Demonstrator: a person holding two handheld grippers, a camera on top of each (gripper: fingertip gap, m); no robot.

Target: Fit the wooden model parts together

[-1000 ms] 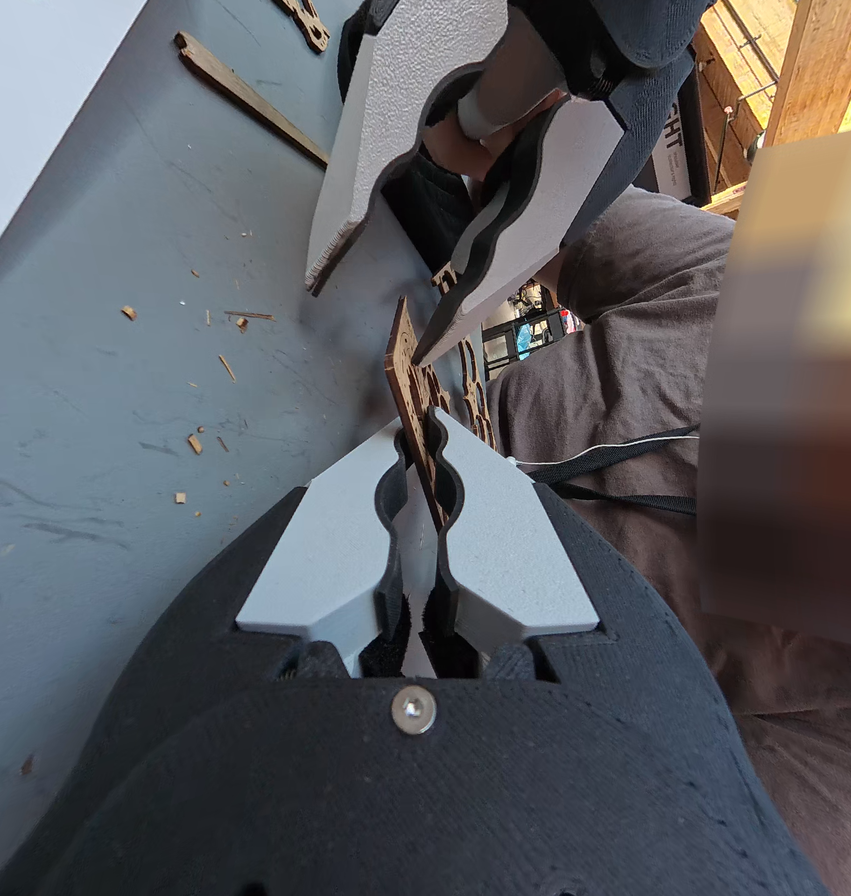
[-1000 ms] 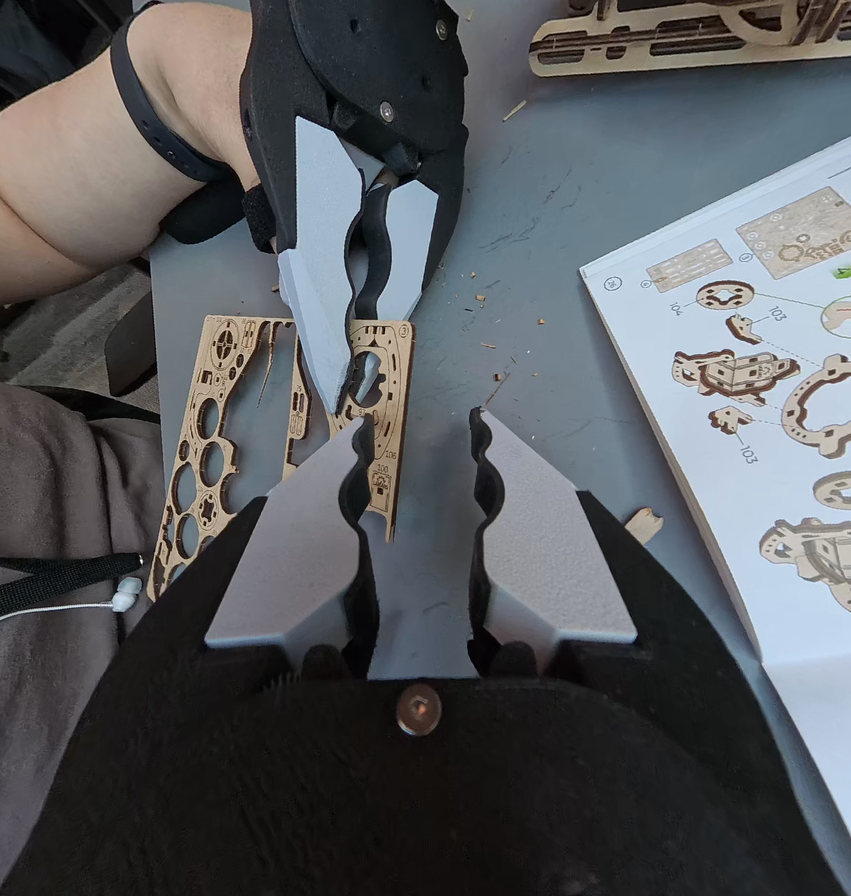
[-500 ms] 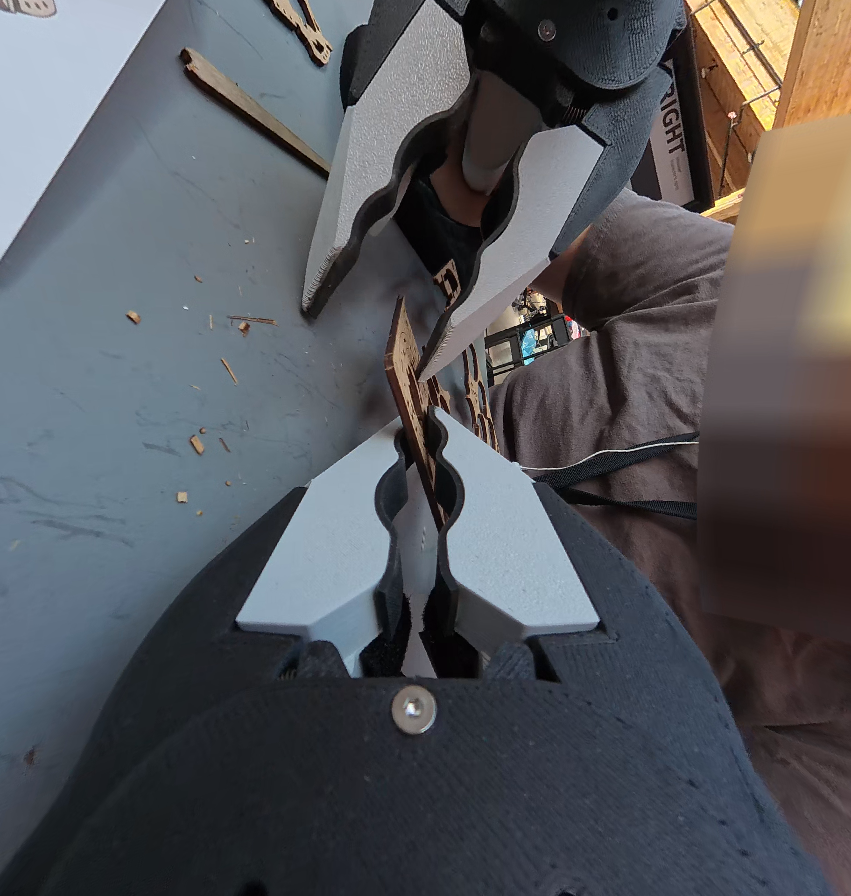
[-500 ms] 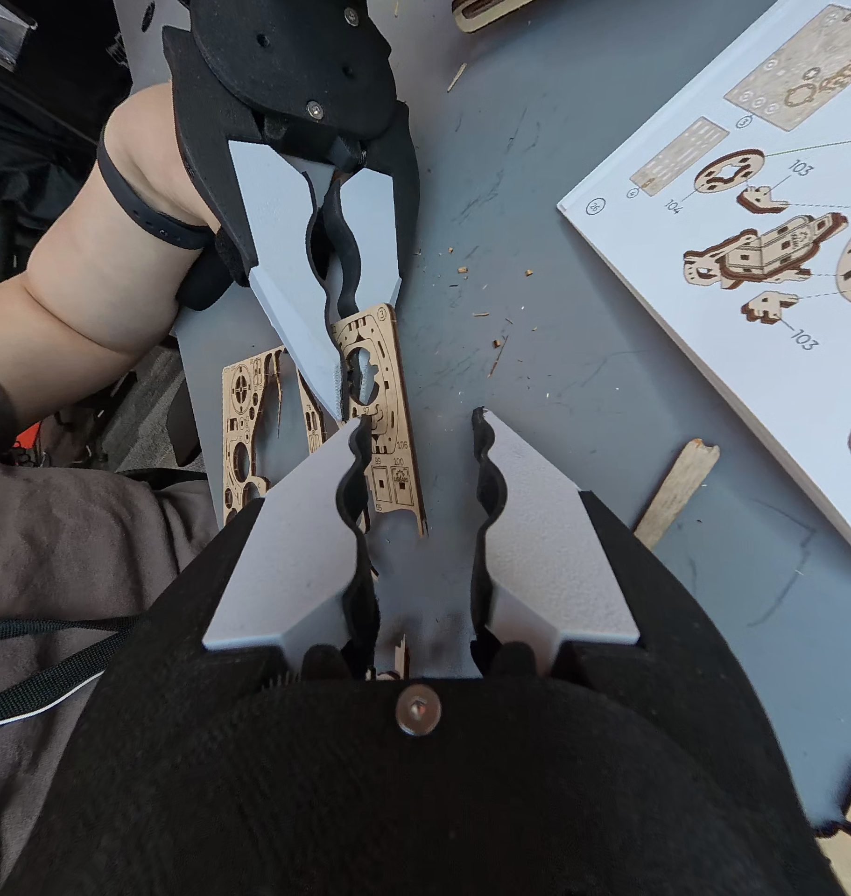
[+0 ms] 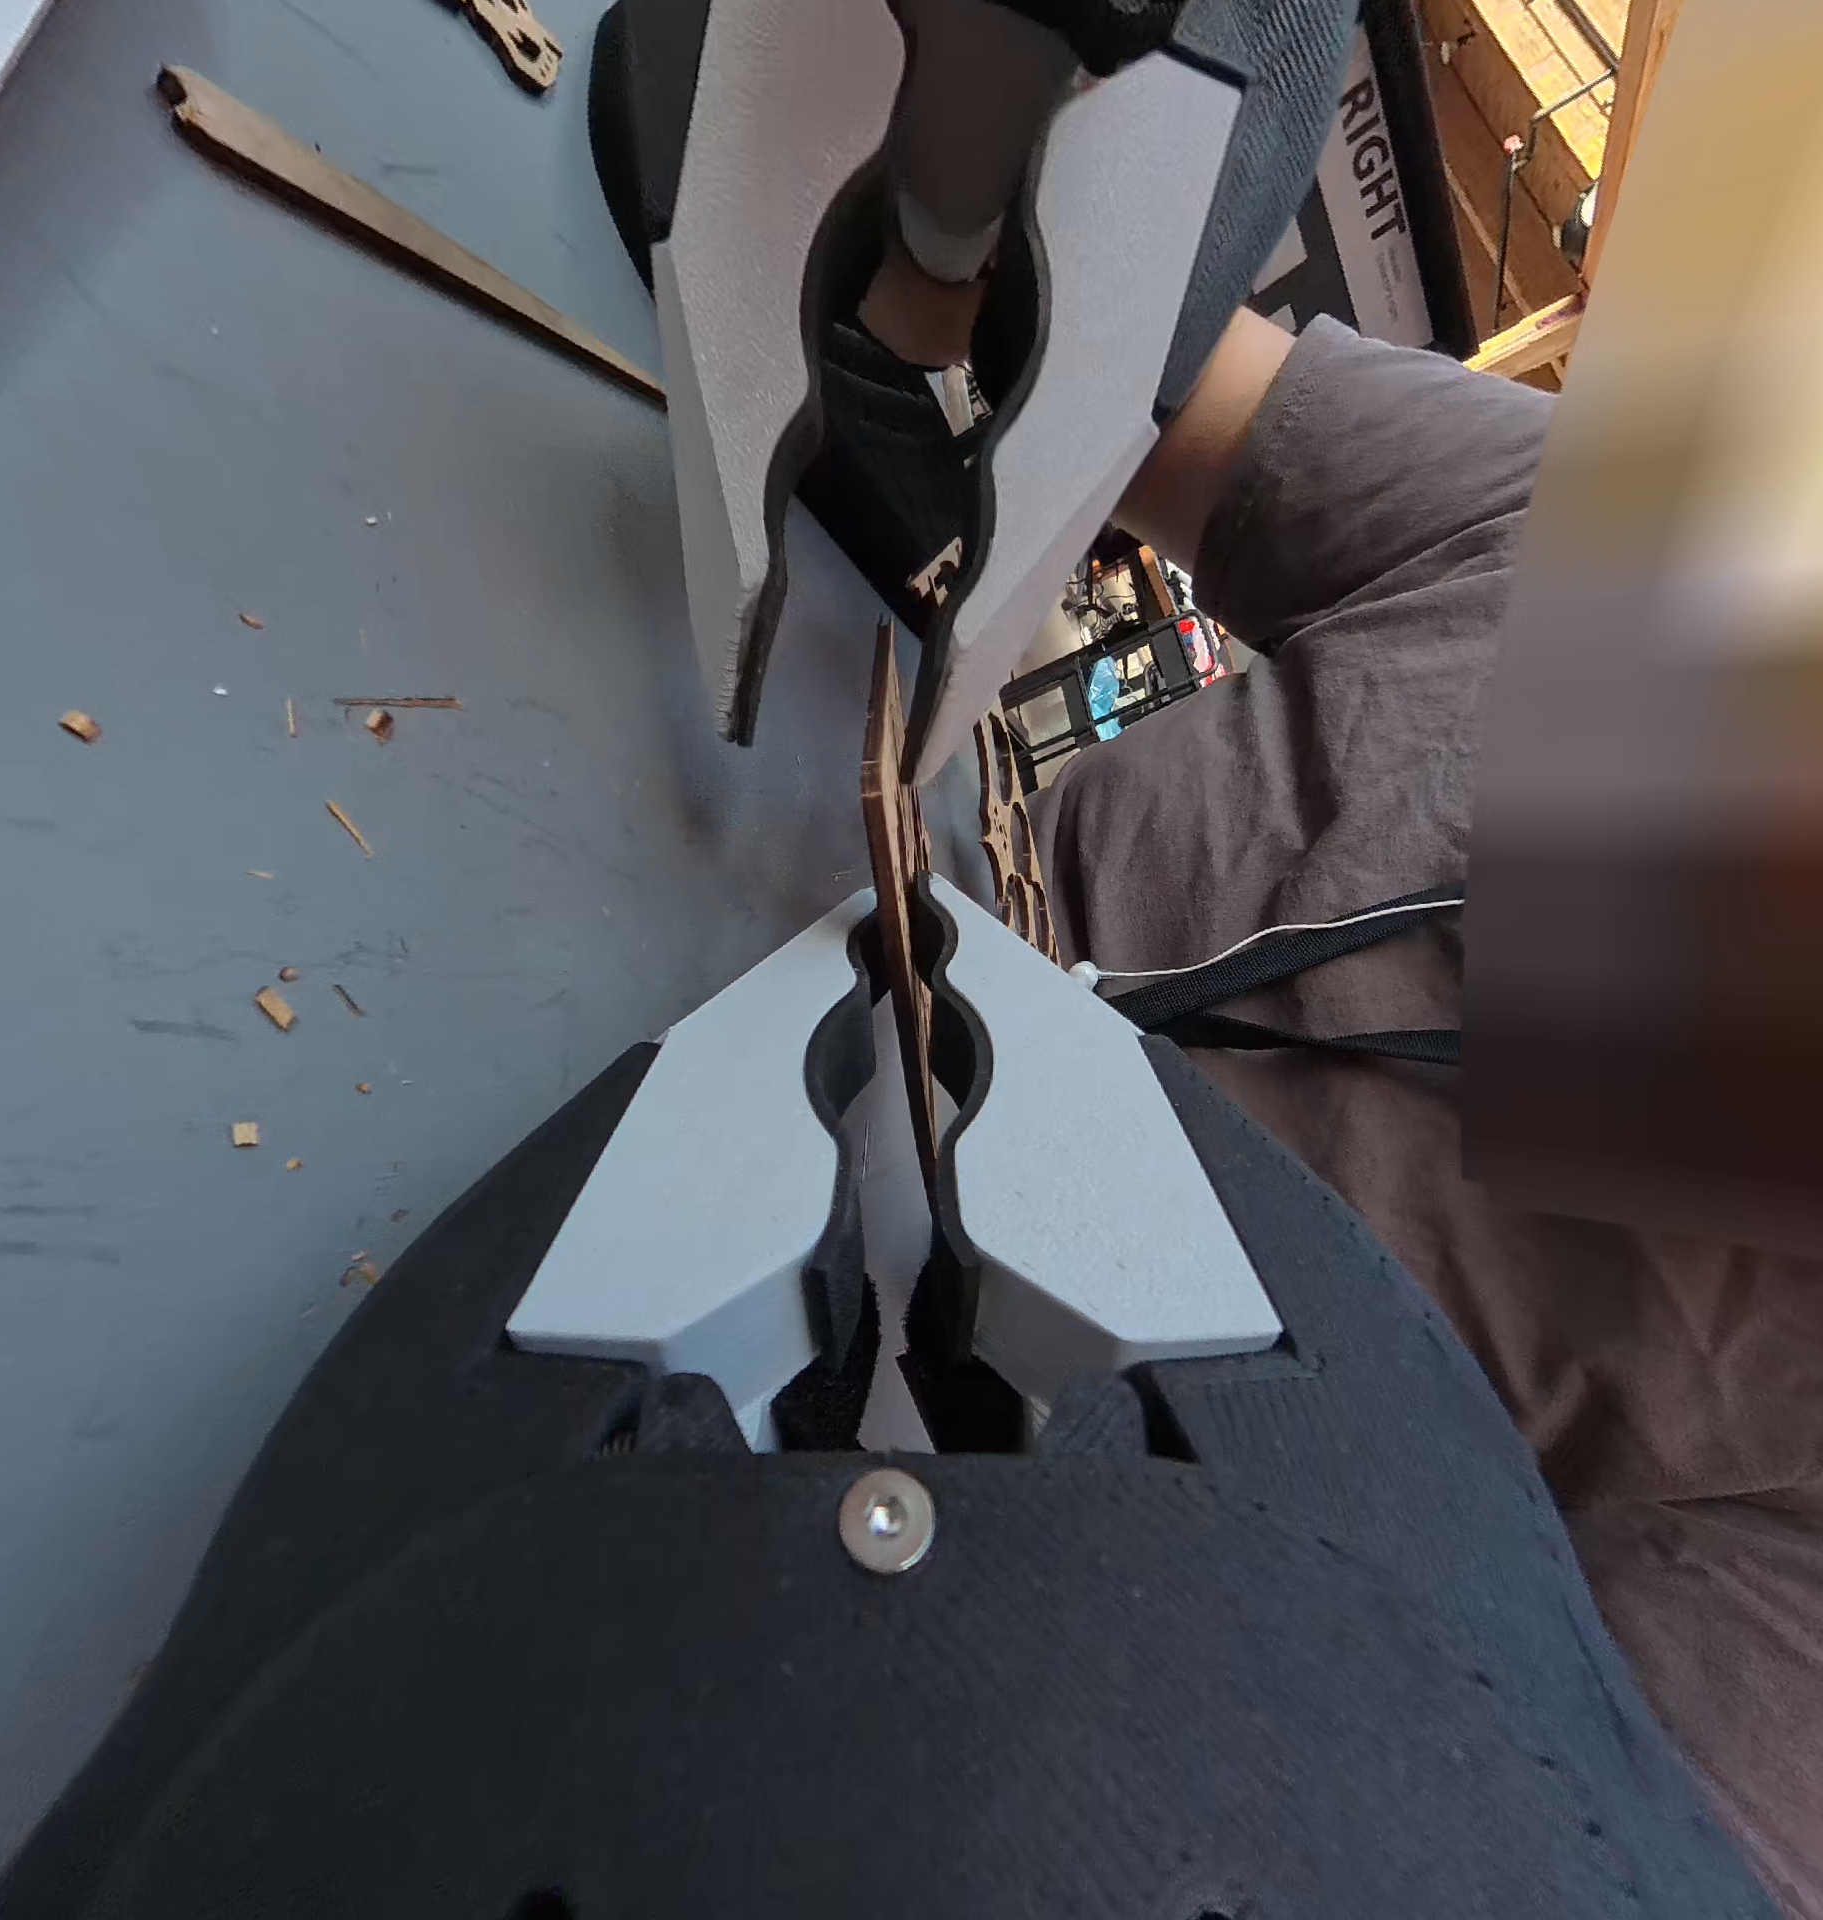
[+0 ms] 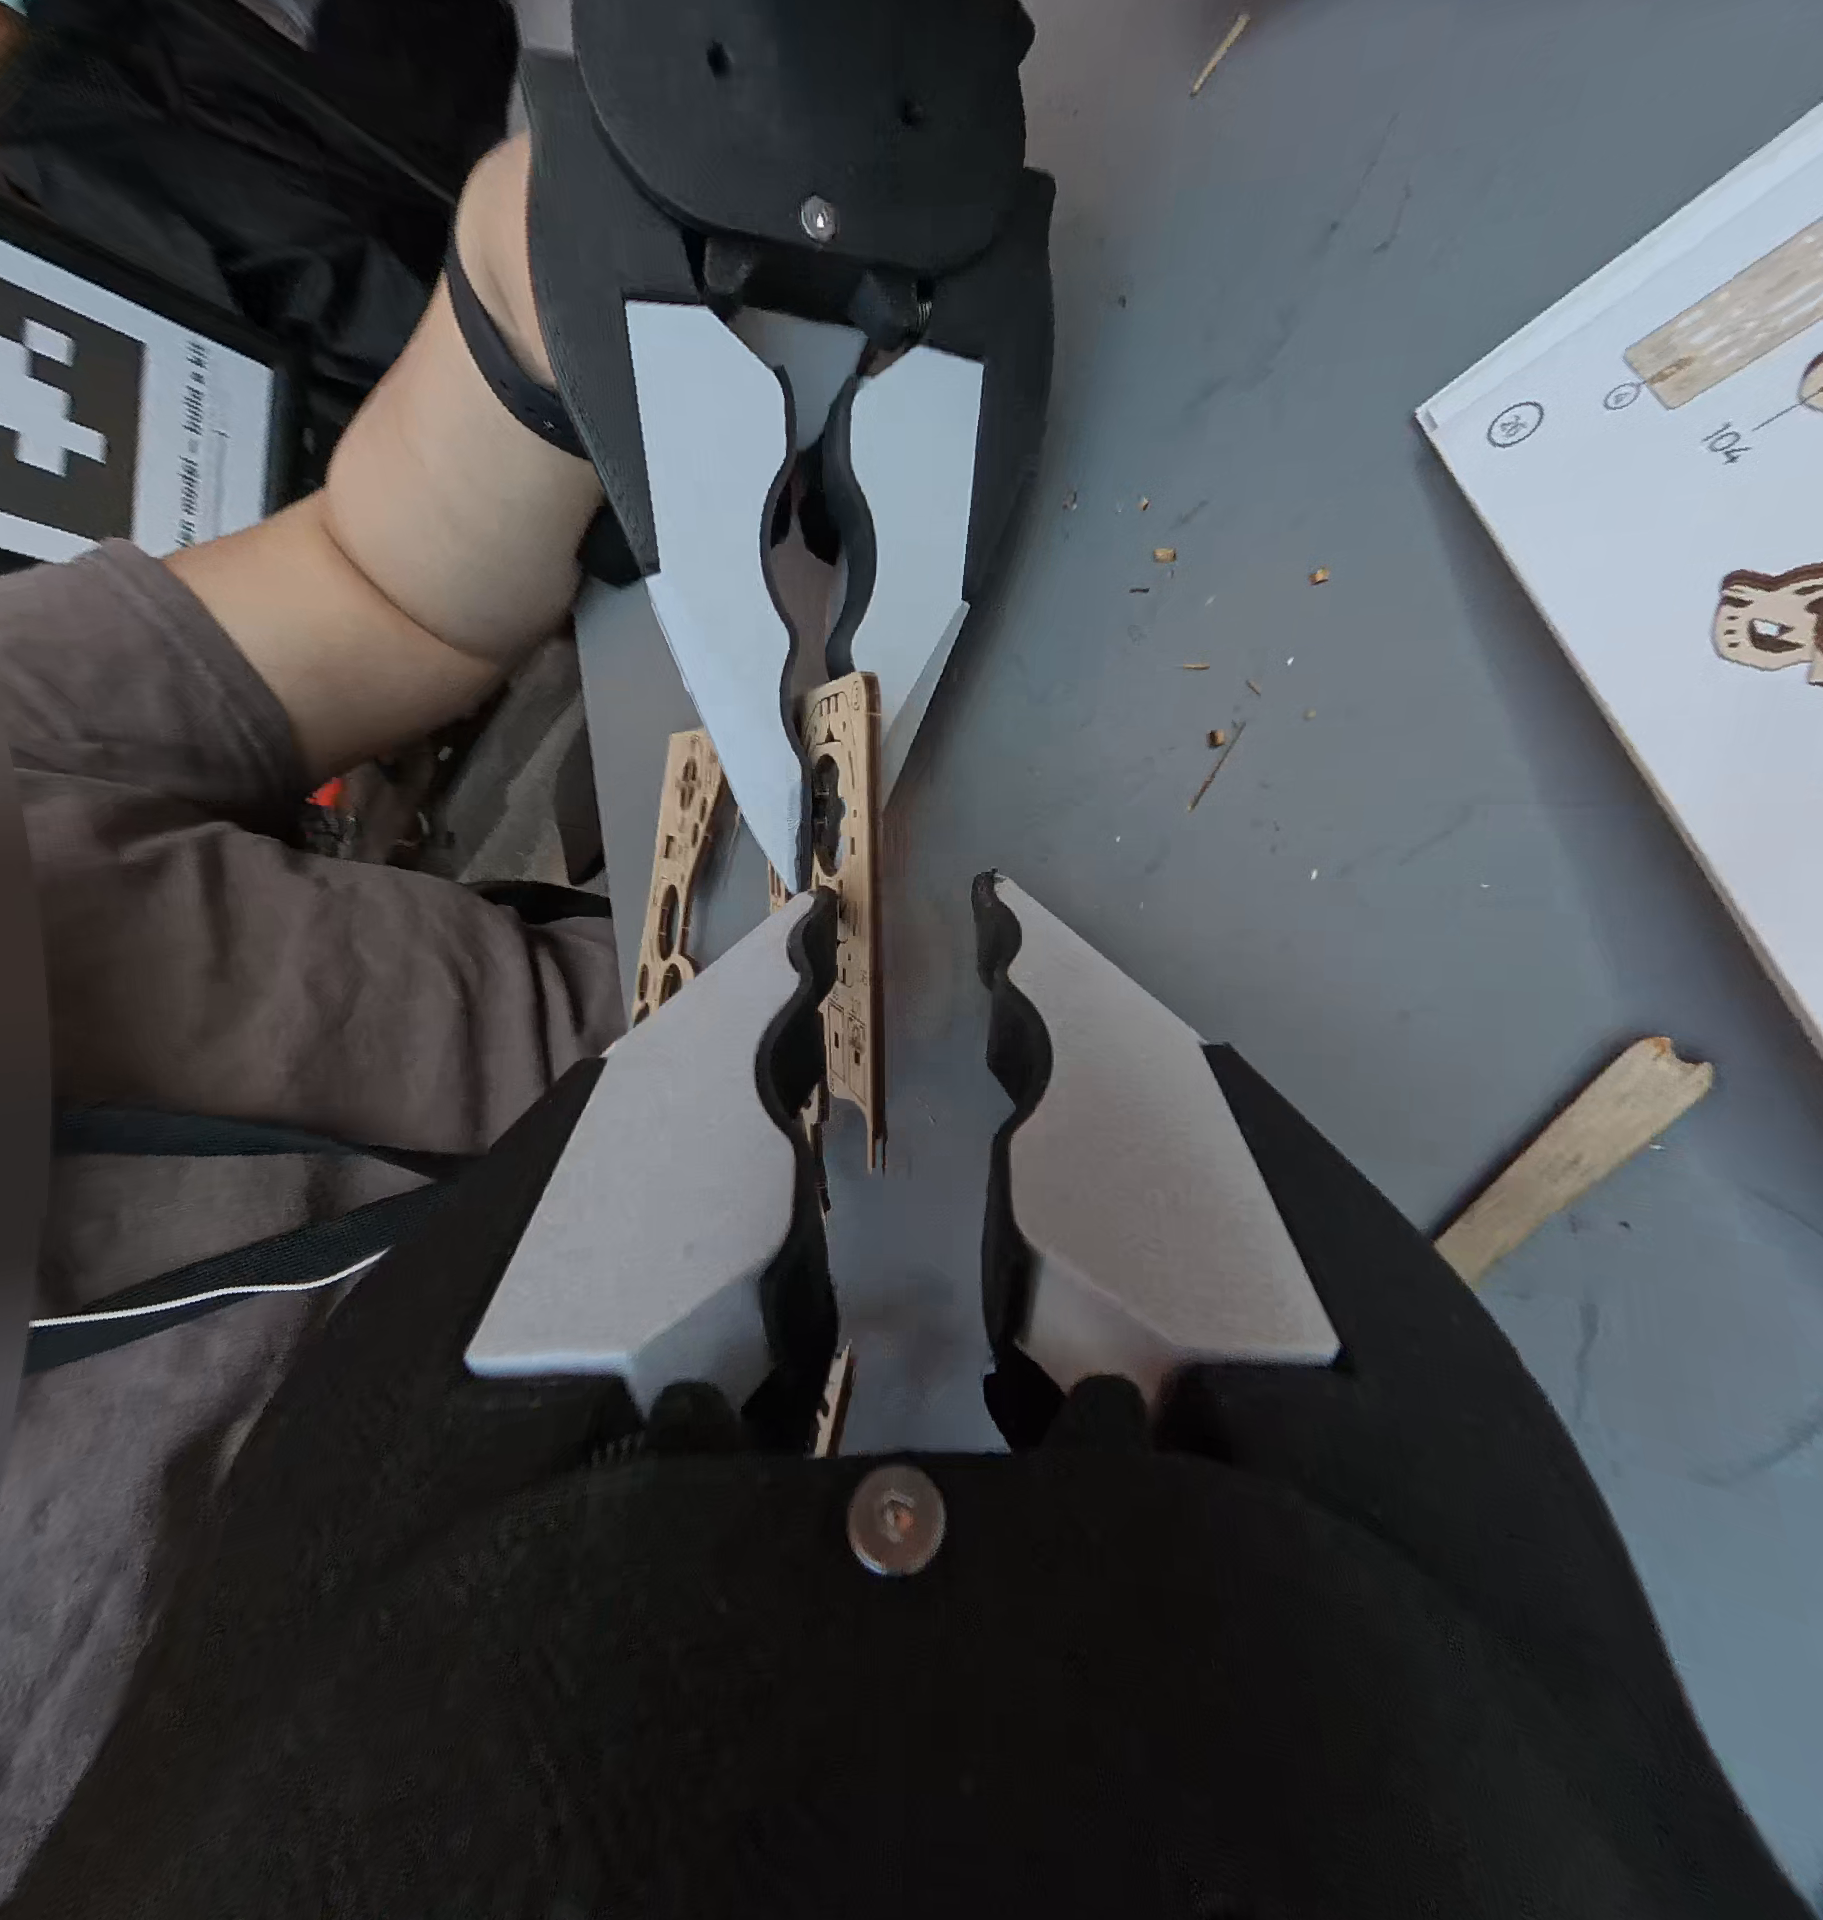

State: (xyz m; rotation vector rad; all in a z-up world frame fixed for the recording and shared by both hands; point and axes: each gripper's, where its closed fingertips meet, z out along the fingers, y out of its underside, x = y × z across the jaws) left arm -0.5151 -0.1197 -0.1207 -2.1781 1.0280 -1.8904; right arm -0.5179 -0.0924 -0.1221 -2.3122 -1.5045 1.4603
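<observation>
My left gripper (image 5: 899, 904) is shut on a thin laser-cut wooden parts sheet (image 5: 891, 821) and holds it edge-on above the grey table (image 5: 211, 520). My right gripper (image 5: 829, 748) faces it from the far side, open, with one finger on each side of the sheet's far end. In the right wrist view the left gripper (image 6: 839, 821) comes in from the top. The sheet (image 6: 857, 1039) reaches down between the open fingers of the right gripper (image 6: 902, 894), close to the left fingertip (image 6: 808, 925). More of the cut-out sheet (image 6: 668, 883) shows to the left.
An open instruction booklet (image 6: 1665, 520) lies at the right. A flat wooden strip (image 6: 1572, 1153) lies beside it, and it also shows in the left wrist view (image 5: 398, 223). Wood chips (image 5: 273, 1008) are scattered on the table. A person's arm (image 6: 419, 540) and dark shirt are close at the table edge. The grippers are tip to tip, or close to it.
The right gripper has closed in on the left one, so the sheet's end now sits between its open fingers. The sheet has turned more edge-on. The left gripper stays shut.
</observation>
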